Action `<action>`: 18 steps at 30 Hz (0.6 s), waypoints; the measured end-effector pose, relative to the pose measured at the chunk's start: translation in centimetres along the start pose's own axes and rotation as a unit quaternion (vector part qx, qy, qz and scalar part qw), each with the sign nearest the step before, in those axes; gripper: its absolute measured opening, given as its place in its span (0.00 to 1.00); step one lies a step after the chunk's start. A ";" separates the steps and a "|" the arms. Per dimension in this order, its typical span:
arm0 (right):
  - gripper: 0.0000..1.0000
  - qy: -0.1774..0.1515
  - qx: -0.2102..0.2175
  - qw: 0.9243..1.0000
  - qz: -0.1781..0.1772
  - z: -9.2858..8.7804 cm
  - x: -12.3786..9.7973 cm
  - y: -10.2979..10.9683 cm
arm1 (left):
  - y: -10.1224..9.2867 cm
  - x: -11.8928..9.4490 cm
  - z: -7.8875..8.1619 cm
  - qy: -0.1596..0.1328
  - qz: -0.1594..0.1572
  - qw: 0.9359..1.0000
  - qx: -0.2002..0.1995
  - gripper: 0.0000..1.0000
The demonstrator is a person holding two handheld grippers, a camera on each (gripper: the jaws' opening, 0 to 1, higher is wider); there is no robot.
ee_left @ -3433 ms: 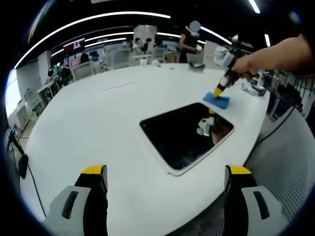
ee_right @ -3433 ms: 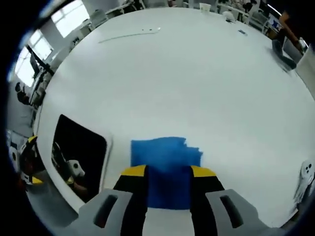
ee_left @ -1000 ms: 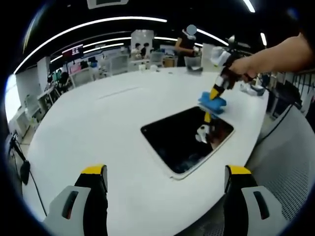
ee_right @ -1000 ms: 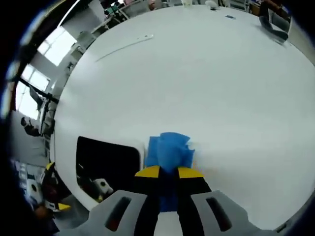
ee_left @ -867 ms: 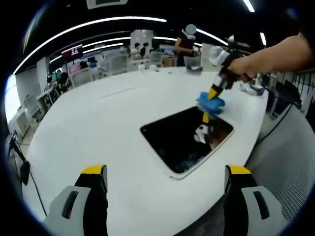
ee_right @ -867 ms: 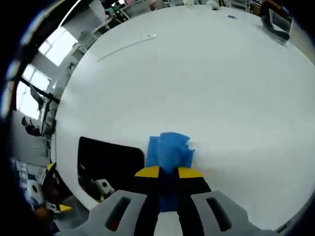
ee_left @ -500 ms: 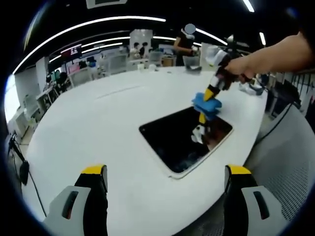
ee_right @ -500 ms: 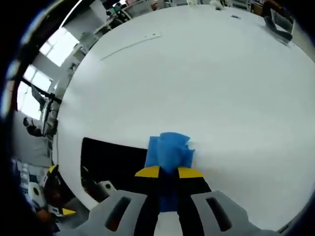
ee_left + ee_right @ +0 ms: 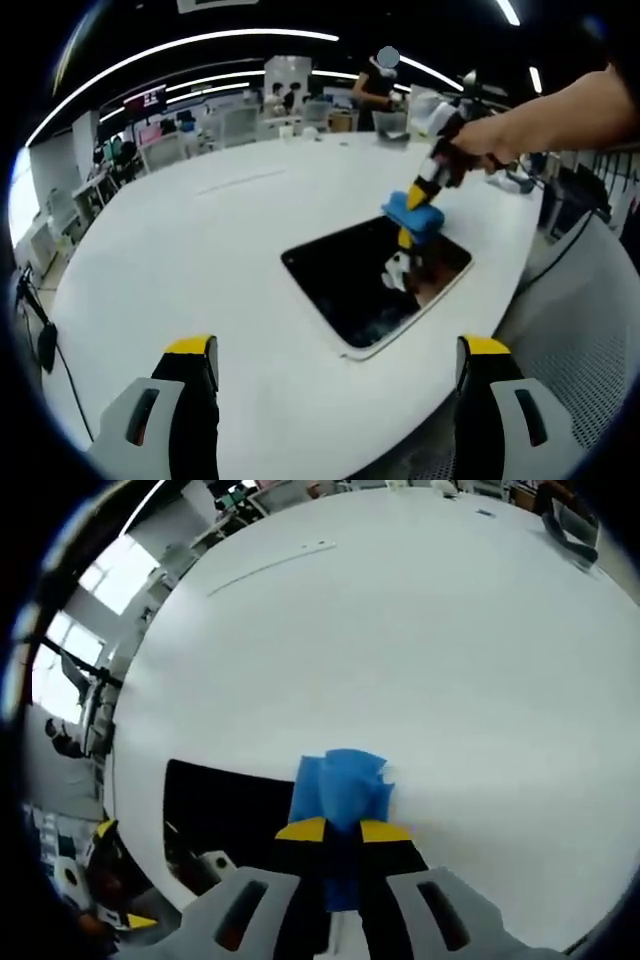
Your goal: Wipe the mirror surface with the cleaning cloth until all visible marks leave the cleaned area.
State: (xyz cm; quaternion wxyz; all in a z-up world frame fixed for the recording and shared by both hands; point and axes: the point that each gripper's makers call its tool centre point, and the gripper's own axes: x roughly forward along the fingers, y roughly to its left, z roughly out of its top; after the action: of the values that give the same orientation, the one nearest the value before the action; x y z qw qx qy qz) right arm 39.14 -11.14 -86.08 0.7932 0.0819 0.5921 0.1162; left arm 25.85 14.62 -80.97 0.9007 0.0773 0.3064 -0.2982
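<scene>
open-plan office: desks [image 9: 190, 135], monitors [image 9: 146, 100]

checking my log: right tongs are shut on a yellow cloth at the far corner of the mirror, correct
Not quite: the cloth is blue, not yellow, as the right gripper view shows. The right tongs are indeed shut on it, at the far corner of the mirror.

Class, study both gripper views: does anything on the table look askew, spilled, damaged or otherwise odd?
Nothing looks spilled or damaged. The dark rectangular mirror lies flat on the white table, and the right gripper holds the crumpled blue cleaning cloth at its far corner. The left gripper is open.
</scene>
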 end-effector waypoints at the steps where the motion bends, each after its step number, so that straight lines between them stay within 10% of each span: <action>1: 0.05 0.001 0.000 1.000 0.000 0.1 0.1 0.1 | 0.0 0.0 0.0 0.000 -0.001 1.000 0.000 0.99; 18: 0.04 0.007 -0.002 1.000 -0.005 0.2 0.2 1.6 | 0.1 0.0 0.0 0.000 0.002 1.000 -0.002 0.99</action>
State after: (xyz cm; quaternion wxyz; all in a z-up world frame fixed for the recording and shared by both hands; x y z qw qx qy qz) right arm 39.22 -9.57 -85.85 0.7901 0.0765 0.5975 0.1139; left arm 25.89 14.72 -80.96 0.9014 0.0761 0.3065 -0.2962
